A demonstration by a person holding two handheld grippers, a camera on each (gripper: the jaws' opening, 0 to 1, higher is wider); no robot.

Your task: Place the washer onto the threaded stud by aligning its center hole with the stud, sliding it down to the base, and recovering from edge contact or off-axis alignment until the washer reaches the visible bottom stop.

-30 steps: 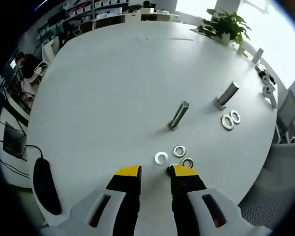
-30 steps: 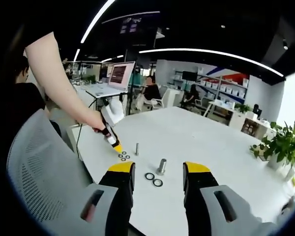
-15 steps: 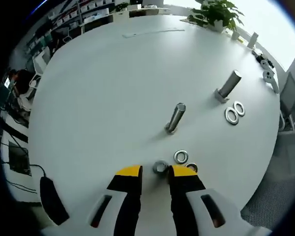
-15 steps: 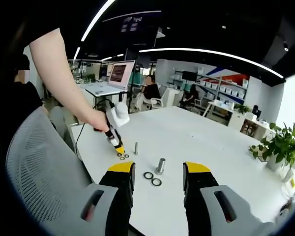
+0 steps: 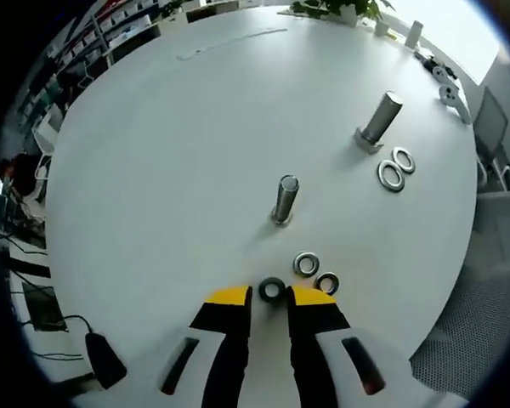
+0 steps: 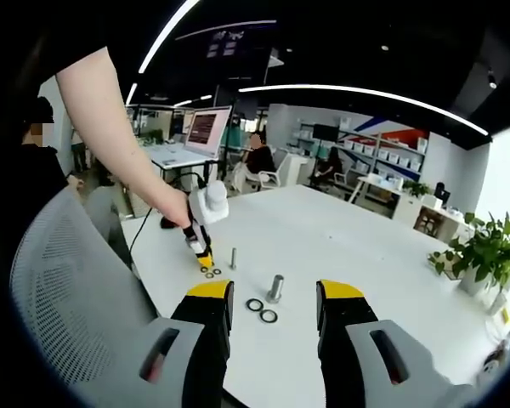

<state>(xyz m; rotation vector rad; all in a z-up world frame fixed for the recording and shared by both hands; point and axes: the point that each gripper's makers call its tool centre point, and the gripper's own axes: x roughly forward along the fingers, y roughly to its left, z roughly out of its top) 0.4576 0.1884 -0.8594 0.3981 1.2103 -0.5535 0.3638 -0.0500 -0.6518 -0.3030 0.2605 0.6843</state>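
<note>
Washer (image 5: 272, 290): we see it clamped between the yellow-tipped fingers of the left gripper (image 5: 270, 295), just above the white tabletop (image 5: 170, 153). Two loose washers (image 5: 314, 272) lie just beside it. Thin threaded stud (image 5: 285, 199): upright, near. Thick stud (image 5: 379, 121): farther off, a pair of larger washers (image 5: 395, 169) beside it. Right gripper (image 6: 272, 290): fingers apart, holding nothing, raised well above the tabletop edge.

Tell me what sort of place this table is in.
Most likely an open-plan office or lab. The right gripper view shows a desk with a lit monitor, a person seated on an office chair, long ceiling light strips and a potted plant by the round white table.
</note>
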